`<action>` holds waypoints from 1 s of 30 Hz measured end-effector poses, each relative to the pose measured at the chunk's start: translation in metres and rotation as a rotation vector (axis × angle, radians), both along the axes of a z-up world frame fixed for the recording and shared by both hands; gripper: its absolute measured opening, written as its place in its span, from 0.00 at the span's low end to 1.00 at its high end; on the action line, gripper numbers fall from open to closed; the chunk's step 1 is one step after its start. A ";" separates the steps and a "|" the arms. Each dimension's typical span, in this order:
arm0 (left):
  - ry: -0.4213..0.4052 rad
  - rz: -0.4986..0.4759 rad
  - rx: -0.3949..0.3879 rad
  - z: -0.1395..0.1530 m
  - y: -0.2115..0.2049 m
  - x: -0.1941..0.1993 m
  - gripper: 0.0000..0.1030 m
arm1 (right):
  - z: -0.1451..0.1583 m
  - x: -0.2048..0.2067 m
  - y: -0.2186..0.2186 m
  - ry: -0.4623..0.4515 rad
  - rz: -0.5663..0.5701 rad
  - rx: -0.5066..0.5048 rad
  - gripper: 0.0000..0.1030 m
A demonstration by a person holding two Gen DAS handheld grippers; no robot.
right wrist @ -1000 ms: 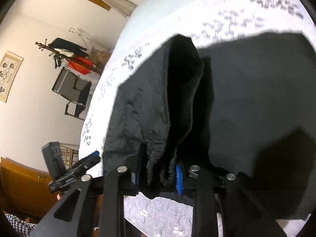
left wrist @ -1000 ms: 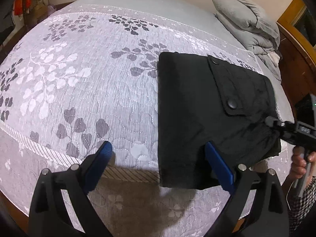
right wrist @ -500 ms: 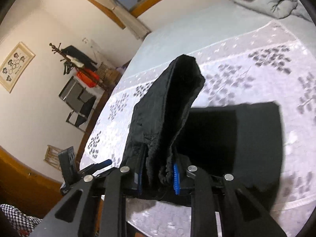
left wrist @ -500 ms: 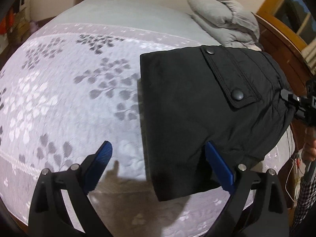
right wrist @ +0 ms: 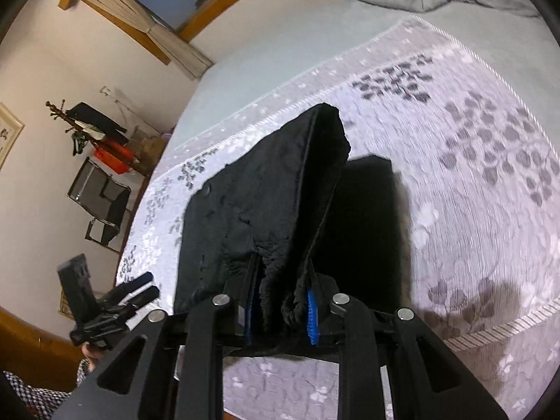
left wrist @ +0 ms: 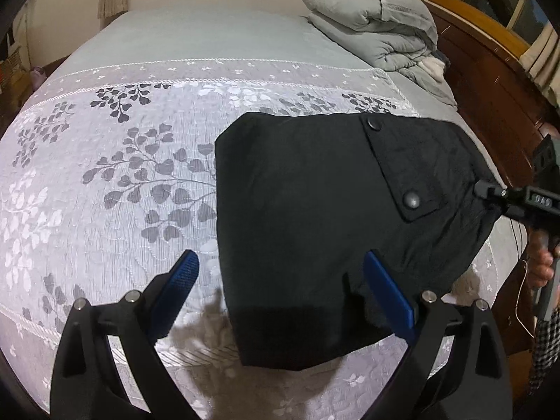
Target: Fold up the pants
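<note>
My folded black fabric pants (left wrist: pixel 315 217), snap-flap pocket up, hang partly lifted over the bed's grey leaf-patterned coverlet (left wrist: pixel 122 175). My right tool (right wrist: pixel 280 301) is clamped on a bunched edge of them; my left tool (left wrist: pixel 280 280) stands wide apart, gripping nothing. I judge the folding mostly done: what remains is laying the bundle flat, perhaps one last fold.

Grey duvet (left wrist: pixel 378 17) on floral bedspread (left wrist: pixel 105 175)
</note>
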State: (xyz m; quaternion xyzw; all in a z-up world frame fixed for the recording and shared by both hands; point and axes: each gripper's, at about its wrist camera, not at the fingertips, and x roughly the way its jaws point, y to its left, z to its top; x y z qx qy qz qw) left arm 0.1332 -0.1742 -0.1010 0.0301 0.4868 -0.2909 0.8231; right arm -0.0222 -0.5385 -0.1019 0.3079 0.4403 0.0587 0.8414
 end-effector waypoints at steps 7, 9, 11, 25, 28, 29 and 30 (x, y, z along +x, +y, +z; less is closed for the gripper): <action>-0.033 0.040 0.082 -0.006 -0.008 0.002 0.92 | -0.031 0.000 -0.001 0.055 -0.008 -0.014 0.22; -0.035 0.047 0.106 -0.009 -0.009 0.004 0.92 | -0.039 -0.001 0.001 0.066 -0.007 -0.002 0.23; -0.035 0.058 0.121 -0.011 -0.008 0.006 0.92 | -0.050 -0.002 0.005 0.080 0.000 0.014 0.23; -0.034 0.074 0.180 -0.025 -0.009 0.008 0.92 | -0.068 -0.006 0.007 0.115 0.000 0.022 0.46; -0.049 0.082 0.174 -0.019 -0.005 0.003 0.92 | -0.064 -0.015 0.004 0.122 -0.005 0.001 0.51; -0.055 0.086 0.172 -0.017 -0.004 0.002 0.92 | -0.063 -0.017 0.004 0.121 -0.007 0.002 0.51; -0.060 0.090 0.170 -0.015 -0.004 0.000 0.92 | -0.062 -0.019 0.004 0.120 -0.006 0.003 0.51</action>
